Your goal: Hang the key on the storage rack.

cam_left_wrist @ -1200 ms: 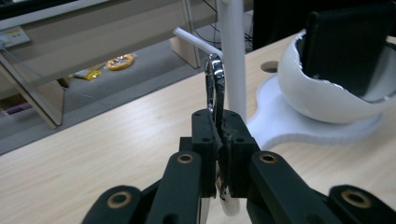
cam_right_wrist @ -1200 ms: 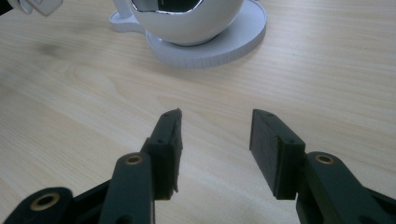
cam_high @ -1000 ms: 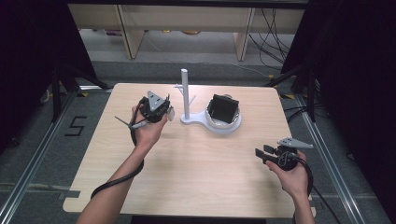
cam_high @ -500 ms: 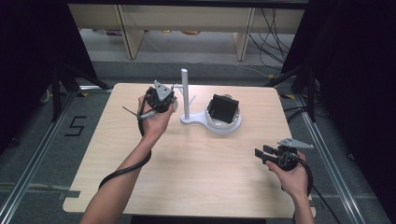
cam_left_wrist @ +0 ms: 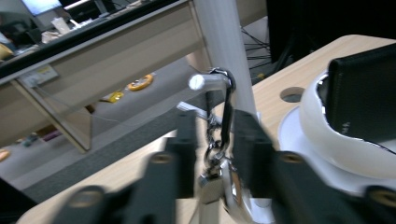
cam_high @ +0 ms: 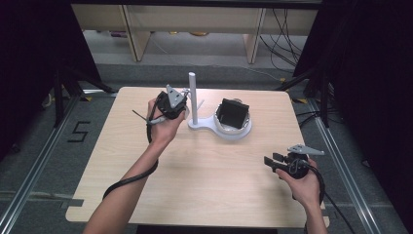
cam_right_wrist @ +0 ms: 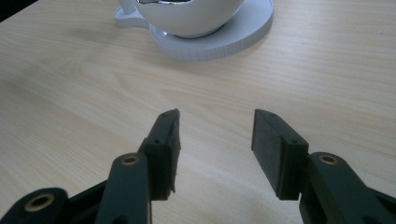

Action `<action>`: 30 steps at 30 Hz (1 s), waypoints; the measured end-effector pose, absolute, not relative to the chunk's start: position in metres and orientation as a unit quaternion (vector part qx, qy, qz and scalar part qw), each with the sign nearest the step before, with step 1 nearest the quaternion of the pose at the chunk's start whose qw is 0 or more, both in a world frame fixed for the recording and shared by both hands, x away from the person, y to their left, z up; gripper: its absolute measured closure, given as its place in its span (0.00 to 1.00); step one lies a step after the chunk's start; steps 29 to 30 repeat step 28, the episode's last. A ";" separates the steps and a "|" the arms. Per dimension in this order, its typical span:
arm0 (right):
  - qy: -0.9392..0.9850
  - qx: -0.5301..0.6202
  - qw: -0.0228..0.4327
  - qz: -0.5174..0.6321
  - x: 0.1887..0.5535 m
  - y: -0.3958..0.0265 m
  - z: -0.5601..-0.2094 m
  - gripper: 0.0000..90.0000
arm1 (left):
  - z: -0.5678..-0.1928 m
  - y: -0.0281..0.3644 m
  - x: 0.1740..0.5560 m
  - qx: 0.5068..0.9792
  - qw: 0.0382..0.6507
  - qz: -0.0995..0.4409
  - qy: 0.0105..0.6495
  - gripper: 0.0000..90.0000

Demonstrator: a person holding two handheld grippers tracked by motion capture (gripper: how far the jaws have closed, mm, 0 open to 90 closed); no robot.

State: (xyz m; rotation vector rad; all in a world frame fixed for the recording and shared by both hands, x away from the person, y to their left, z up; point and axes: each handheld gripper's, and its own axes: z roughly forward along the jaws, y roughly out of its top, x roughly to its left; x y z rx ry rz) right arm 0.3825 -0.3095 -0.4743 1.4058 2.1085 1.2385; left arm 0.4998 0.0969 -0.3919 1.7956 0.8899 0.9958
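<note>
Left tongs (cam_high: pixel 181 97) have carried the keyring (cam_left_wrist: pixel 219 140) over to the white stand's post (cam_high: pixel 192 97), and their jaws have just been opening w/ the chain between them, apparently no longer pinched. Its dark loop hangs on the post's small peg (cam_left_wrist: pixel 210 80), so hanging looks done; left hand should be OK to back off. Keyring: silver chain, round metal piece at the bottom, dangling beside the post; right tongs (cam_right_wrist: pixel 215 140) spread, holding nothing over the worktop (cam_high: pixel 204 175).
</note>
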 end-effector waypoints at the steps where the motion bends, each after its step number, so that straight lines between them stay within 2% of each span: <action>1: 0.738 0.492 0.159 0.434 0.382 -0.309 -0.474 0.59 | -0.393 0.100 0.498 0.721 0.436 0.402 0.358 0.66; 2: 0.731 0.505 0.146 0.436 0.381 -0.308 -0.474 0.59 | -0.394 0.103 0.495 0.719 0.443 0.395 0.360 0.63; 6: 0.737 0.494 0.160 0.433 0.382 -0.310 -0.474 0.58 | -0.398 0.118 0.484 0.719 0.468 0.369 0.357 0.53; 8: 0.728 0.508 0.147 0.437 0.380 -0.308 -0.475 0.58 | -0.401 0.127 0.477 0.718 0.474 0.361 0.359 0.51; 11: 0.736 0.493 0.165 0.434 0.382 -0.311 -0.476 0.57 | -0.407 0.143 0.466 0.714 0.483 0.351 0.365 0.48; 12: 0.728 0.509 0.152 0.433 0.380 -0.309 -0.476 0.57 | -0.410 0.147 0.463 0.713 0.486 0.349 0.365 0.46; 17: 0.733 0.498 0.164 0.434 0.381 -0.311 -0.479 0.56 | -0.433 0.176 0.438 0.718 0.487 0.347 0.358 0.39; 24: 0.737 0.499 0.167 0.425 0.382 -0.312 -0.480 0.54 | -0.487 0.212 0.397 0.699 0.487 0.327 0.409 0.35; 30: 0.735 0.499 0.173 0.426 0.383 -0.311 -0.482 0.53 | -0.505 0.222 0.380 0.686 0.487 0.328 0.429 0.36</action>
